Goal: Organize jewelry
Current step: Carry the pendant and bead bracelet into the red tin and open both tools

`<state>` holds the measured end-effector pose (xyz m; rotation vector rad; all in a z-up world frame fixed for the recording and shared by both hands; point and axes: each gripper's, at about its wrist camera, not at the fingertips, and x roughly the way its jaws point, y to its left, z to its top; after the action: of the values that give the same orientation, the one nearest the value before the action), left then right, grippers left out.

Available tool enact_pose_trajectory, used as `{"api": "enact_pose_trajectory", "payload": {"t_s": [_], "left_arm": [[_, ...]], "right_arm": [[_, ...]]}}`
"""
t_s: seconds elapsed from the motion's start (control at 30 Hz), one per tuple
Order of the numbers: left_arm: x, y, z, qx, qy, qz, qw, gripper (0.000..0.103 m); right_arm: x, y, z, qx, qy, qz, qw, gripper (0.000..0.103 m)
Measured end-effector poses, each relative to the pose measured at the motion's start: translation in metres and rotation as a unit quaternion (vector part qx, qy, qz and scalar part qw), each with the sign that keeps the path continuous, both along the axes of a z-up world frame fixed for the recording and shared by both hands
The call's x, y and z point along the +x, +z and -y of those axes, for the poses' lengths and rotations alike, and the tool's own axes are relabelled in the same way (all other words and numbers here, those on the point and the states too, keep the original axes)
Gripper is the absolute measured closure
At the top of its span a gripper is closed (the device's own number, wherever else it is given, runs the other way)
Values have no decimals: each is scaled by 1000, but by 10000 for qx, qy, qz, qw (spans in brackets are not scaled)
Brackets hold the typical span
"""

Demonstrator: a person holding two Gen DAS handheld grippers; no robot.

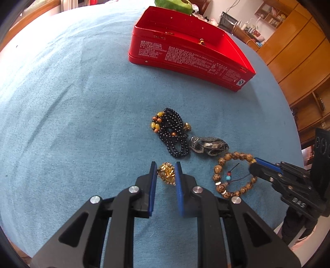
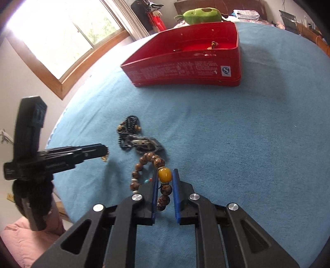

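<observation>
My left gripper (image 1: 165, 167) is shut on a small gold ornament (image 1: 166, 174) just over the blue cloth; the right wrist view shows it hanging from that gripper's (image 2: 105, 151) tip. My right gripper (image 2: 165, 172) is shut on a wooden bead bracelet (image 2: 144, 161), its pads pressing the big amber bead (image 2: 165, 175). From the left wrist view, that gripper (image 1: 255, 163) pinches the bracelet (image 1: 219, 175) at its right side. A black bead necklace (image 1: 173, 132) (image 2: 129, 123) and a metal watch (image 1: 208, 144) (image 2: 144, 143) lie beyond. The open red tin (image 1: 175, 53) (image 2: 175, 70) stands farther back, with one small piece inside (image 2: 213, 44).
The round table is covered in blue cloth (image 1: 72, 103). A green plush toy (image 2: 202, 14) sits behind the tin. A window (image 2: 61, 31) is at the left, wooden cabinets (image 1: 299, 61) at the right, and a pink cushion (image 2: 20, 237) lies below the table edge.
</observation>
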<state>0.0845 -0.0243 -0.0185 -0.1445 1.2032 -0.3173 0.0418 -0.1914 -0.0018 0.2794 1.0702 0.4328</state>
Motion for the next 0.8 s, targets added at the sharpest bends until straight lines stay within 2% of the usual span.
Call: {"api": "enact_pose_trajectory", "payload": {"t_s": [0.4,0.8], "left_arm": [[1,17,-8,-14,26,208,9998,87],[20,54,-9,-3,-28,550,9985,87]], "right_arm": [[-13,34,3,-65,9,306,9995,90],[12,77,14,-414,-227,600,9971,90]]}}
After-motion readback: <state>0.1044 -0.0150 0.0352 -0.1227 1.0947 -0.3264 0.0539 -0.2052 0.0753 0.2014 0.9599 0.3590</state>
